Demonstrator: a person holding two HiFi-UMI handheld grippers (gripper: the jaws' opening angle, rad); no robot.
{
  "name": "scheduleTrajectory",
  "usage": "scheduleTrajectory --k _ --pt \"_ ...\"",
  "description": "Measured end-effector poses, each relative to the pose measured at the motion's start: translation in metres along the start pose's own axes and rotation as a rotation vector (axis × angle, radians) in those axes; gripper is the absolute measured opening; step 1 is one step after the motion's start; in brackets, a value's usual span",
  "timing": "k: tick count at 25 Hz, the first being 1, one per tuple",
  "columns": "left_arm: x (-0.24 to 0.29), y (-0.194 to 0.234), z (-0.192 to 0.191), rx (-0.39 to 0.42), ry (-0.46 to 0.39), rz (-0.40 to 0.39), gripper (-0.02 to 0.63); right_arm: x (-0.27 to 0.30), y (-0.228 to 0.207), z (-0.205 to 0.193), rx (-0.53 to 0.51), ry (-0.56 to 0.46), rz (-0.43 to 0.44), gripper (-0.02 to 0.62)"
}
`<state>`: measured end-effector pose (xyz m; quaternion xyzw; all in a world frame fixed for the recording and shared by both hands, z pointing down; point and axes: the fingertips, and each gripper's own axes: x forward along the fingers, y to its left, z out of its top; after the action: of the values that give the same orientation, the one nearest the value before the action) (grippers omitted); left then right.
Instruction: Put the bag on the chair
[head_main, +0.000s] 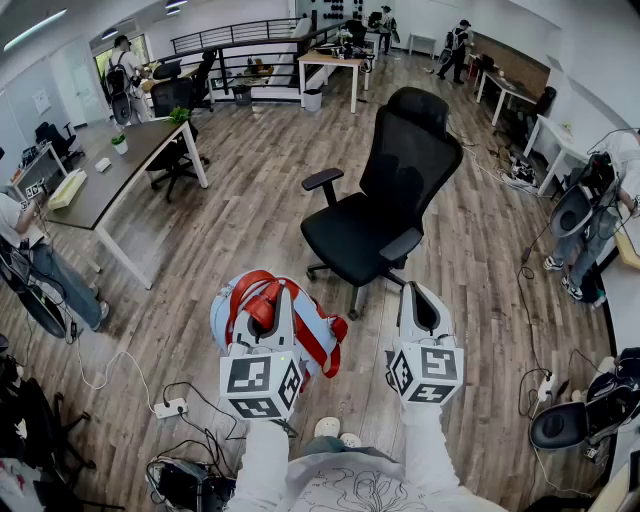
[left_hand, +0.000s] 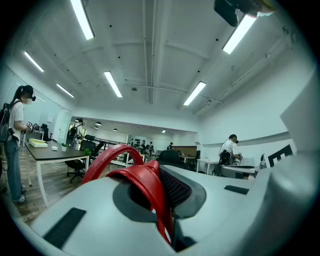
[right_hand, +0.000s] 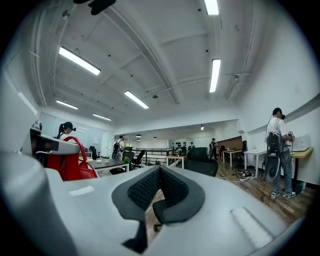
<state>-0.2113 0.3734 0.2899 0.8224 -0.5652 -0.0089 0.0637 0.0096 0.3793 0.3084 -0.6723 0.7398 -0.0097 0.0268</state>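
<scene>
A light-blue bag (head_main: 312, 330) with red straps (head_main: 256, 298) hangs from my left gripper (head_main: 283, 296), low in the head view. In the left gripper view the left gripper (left_hand: 159, 181) is shut, with the red straps (left_hand: 145, 182) pinched between its pads. The black office chair (head_main: 385, 215) stands on the wooden floor just ahead of both grippers, its seat bare. My right gripper (head_main: 418, 292) is level with the left one, near the chair's front edge. Its pads (right_hand: 150, 187) meet with nothing between them. The right gripper view shows the red straps (right_hand: 70, 162) at the left and the chair (right_hand: 201, 162) ahead.
A long dark desk (head_main: 110, 175) stands at the left, with a seated person (head_main: 30, 260) beside it. A power strip (head_main: 170, 407) and cables lie on the floor at the lower left. Another person (head_main: 590, 215) stands at the right, near cables and bags.
</scene>
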Motion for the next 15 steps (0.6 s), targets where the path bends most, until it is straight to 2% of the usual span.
scheduleTrajectory --k 15 --pt "0.024 0.012 0.001 -0.003 0.002 -0.017 0.017 0.028 0.004 -0.005 -0.016 0.011 0.000 0.009"
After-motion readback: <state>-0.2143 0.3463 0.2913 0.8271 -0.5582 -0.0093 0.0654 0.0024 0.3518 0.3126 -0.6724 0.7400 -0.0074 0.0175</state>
